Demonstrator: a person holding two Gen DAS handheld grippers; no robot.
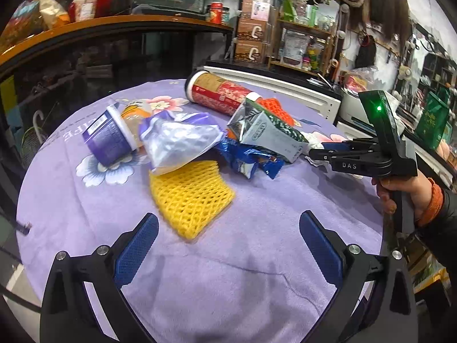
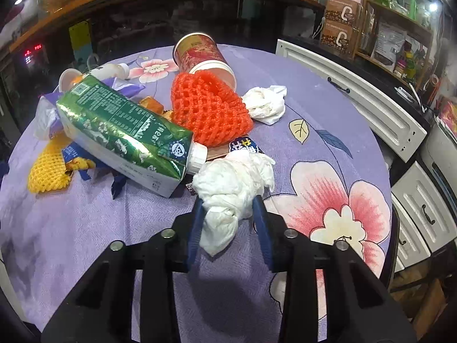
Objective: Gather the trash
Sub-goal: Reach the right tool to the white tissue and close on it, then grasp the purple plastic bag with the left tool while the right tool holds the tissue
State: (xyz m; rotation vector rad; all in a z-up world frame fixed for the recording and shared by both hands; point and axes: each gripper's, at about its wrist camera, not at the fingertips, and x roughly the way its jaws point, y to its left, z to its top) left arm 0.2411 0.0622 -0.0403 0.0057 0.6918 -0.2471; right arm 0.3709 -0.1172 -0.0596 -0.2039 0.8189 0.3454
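- Our right claw [image 2: 230, 214] narrowed, both blue pads pressed into a crumpled white tissue [image 2: 232, 180]; tissue bulges above the fingertips, a tail hangs between them
- Tissue sits at the near edge of the trash heap, against the cap of the green carton [image 2: 125, 131]
- Second tissue [image 2: 265, 104] lies apart, beside the orange net [image 2: 210, 108] and the red tube [image 2: 204, 55]
- Our left claw [image 1: 228, 245] wide, nothing between the pads, hanging over bare purple cloth [image 1: 242, 285]
- Yellow net [image 1: 190, 197] just ahead of it, not touched
- Purple cup [image 1: 108, 138] on its side at the heap's left
- Hand [image 1: 405, 190] on the right claw's grip, seen from the left camera
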